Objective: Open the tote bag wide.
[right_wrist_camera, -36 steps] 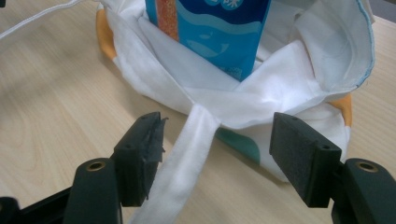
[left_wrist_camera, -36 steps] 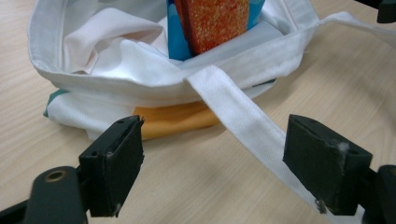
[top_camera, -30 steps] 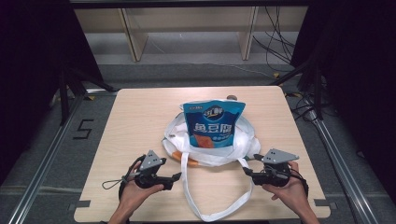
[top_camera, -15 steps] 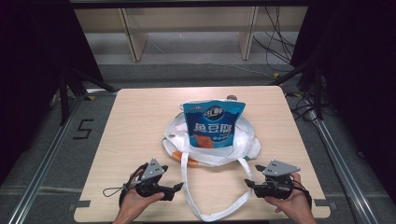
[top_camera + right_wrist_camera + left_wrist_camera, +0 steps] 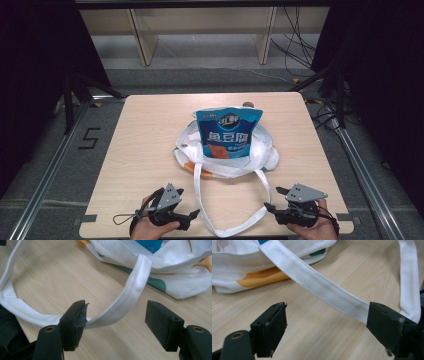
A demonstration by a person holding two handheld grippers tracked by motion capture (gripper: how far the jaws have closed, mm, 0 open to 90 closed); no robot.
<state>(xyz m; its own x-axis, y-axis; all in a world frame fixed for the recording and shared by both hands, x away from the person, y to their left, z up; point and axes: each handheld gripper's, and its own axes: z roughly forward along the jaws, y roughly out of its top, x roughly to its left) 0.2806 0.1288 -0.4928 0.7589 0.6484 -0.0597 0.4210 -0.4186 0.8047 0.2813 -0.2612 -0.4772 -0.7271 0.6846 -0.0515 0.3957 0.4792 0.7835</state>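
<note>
**Both grippers pulled back to the near edge, strap let go**

Both hands have drawn back toward the tabletop's (image 5: pixel 140 145) near edge. Left gripper (image 5: pixel 192 216), its jaws just opened wide, sits by the near-left part with nothing between its pads; the strap (image 5: pixel 324 288) crosses beyond them. Right gripper (image 5: pixel 270 206), near the near-right corner, stands wide too, strap running loose between its jaws. Farther back, mid-table, the white bag (image 5: pixel 225 162) holds an upright blue packet (image 5: pixel 227 132).

I count one white cloth bag (image 5: pixel 225 157) in the centre of the frame, with one blue snack pouch (image 5: pixel 227 135) standing in it. I see two grippers at the bottom edge, left gripper (image 5: pixel 192 216) and right gripper (image 5: pixel 272 200).
</note>
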